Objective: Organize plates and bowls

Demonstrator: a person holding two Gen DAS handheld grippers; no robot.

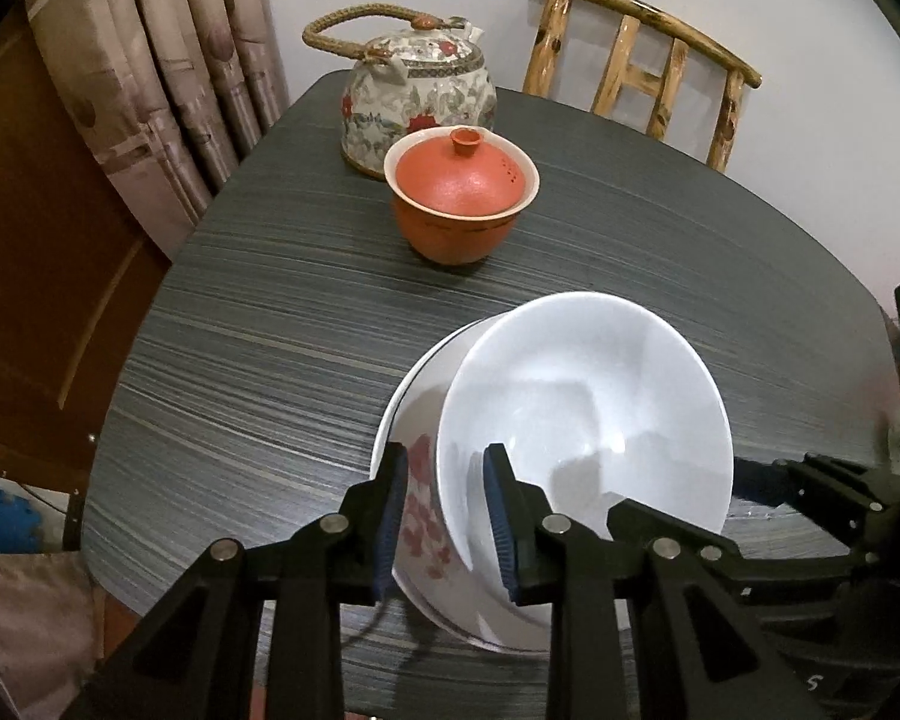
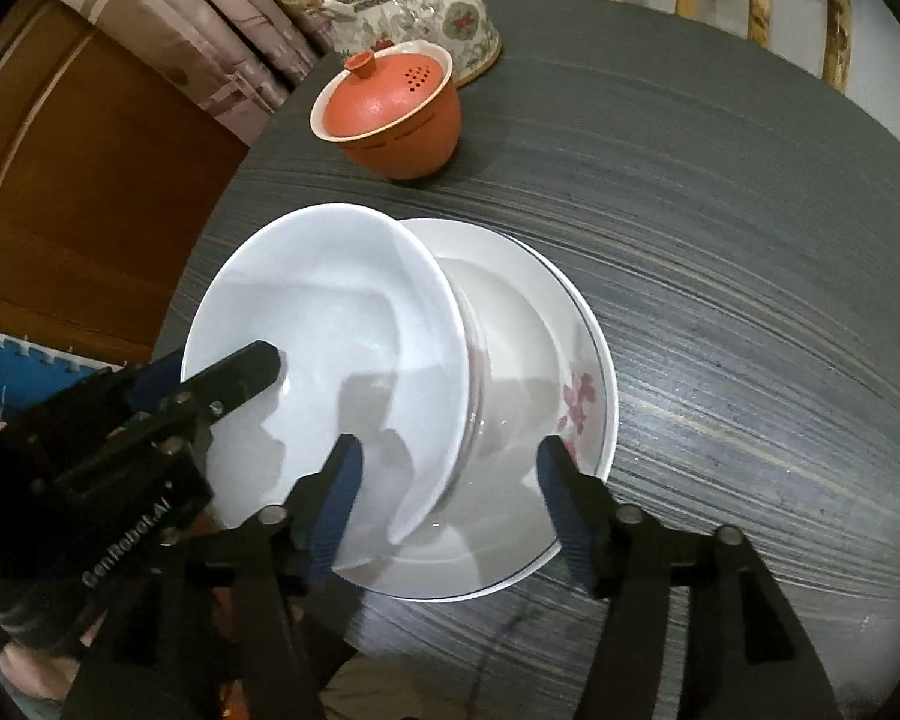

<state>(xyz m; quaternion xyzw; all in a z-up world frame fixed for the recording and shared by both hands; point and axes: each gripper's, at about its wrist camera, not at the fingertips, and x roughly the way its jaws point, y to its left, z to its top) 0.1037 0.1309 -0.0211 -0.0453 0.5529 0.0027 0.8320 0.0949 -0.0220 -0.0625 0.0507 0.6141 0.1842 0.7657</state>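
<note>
The white bowl (image 1: 582, 396) leans tilted inside the flowered plate (image 2: 576, 408) on the table (image 1: 270, 360), the left tool (image 1: 444, 516) clamping its rim to steady it; the right tool (image 2: 450, 504) gapes apart, gripping nothing.

The left gripper (image 1: 447, 525) clamps the near rim of a white bowl (image 1: 588, 396), tilted inside a flower-patterned plate (image 1: 417, 516). Beyond stand an orange lidded cup (image 1: 459, 195) and floral teapot (image 1: 417, 93).
</note>
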